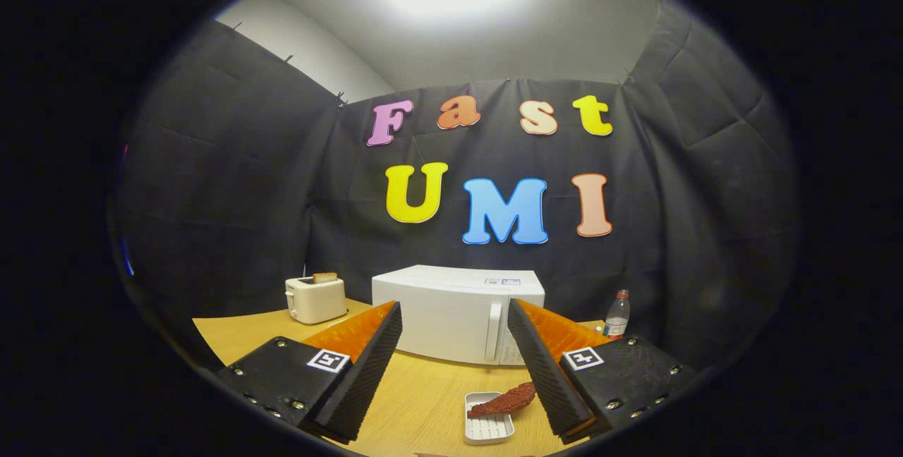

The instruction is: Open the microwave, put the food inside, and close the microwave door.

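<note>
A white microwave (pixel 451 312) stands on the wooden table (pixel 423 393) beyond my fingers, its door shut and its vertical handle (pixel 492 330) near the right side. Closer in, a reddish-brown piece of food (pixel 504 400) lies across a small white ridged tray (pixel 487 425), beside the right finger. My gripper (pixel 455 316) is open wide, held above the table with nothing between its fingers.
A cream toaster (pixel 314 297) with a slice of bread in it stands left of the microwave. A plastic water bottle (pixel 616 314) with a red cap stands to the microwave's right, near the table's back edge. Black cloth walls enclose the table.
</note>
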